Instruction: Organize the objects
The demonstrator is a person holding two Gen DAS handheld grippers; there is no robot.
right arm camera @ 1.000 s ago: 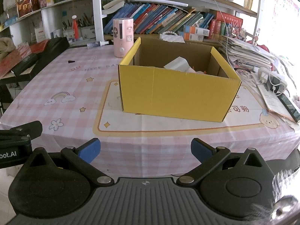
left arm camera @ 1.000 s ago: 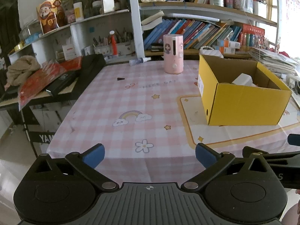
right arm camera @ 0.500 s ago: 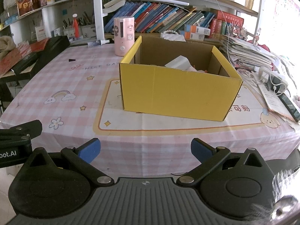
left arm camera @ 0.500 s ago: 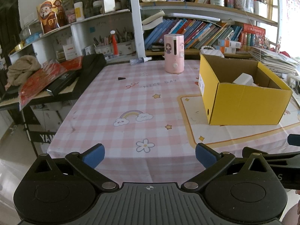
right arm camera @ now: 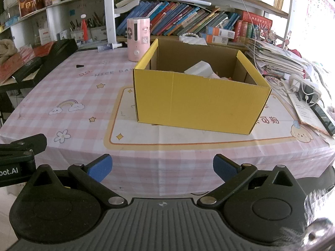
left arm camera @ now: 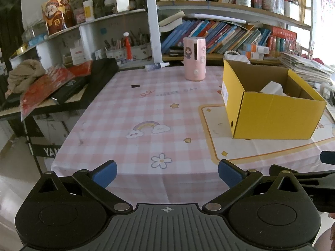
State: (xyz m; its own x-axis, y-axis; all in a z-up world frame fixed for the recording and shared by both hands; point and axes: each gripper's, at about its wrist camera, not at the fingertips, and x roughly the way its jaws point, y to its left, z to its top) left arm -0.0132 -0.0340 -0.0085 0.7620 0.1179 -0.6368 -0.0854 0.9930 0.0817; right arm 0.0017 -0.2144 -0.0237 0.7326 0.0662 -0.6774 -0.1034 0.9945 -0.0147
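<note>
The pink checked cloth on the desk (right arm camera: 69, 87) carries the printed words "NICE DAY", and "oot.AI" shows in white on the black body of the left claw at the left edge of the right wrist view. Below the desk's left side, the left wrist view shows white letters "YAN" on a black stand (left arm camera: 45, 150).

Only the right wrist view shows the stacked papers (right arm camera: 278, 60), a white charger with cable (right arm camera: 301, 85) and red characters on the cream mat (right arm camera: 270, 121). Only the left wrist view shows the red packets (left arm camera: 41, 85) and a beige cloth bundle (left arm camera: 25, 73) on the side shelf.

The open yellow cardboard box (right arm camera: 196, 104) sits on the cream mat, right of centre, holding a white box-like item (right arm camera: 201, 69) and some pale clutter. A pink cylindrical dispenser (left arm camera: 194, 58) stands upright behind it.

The left claw (left arm camera: 167, 172) and right claw (right arm camera: 162, 168) both hang at the desk's near edge, blue pads spread wide, holding nothing.
</note>
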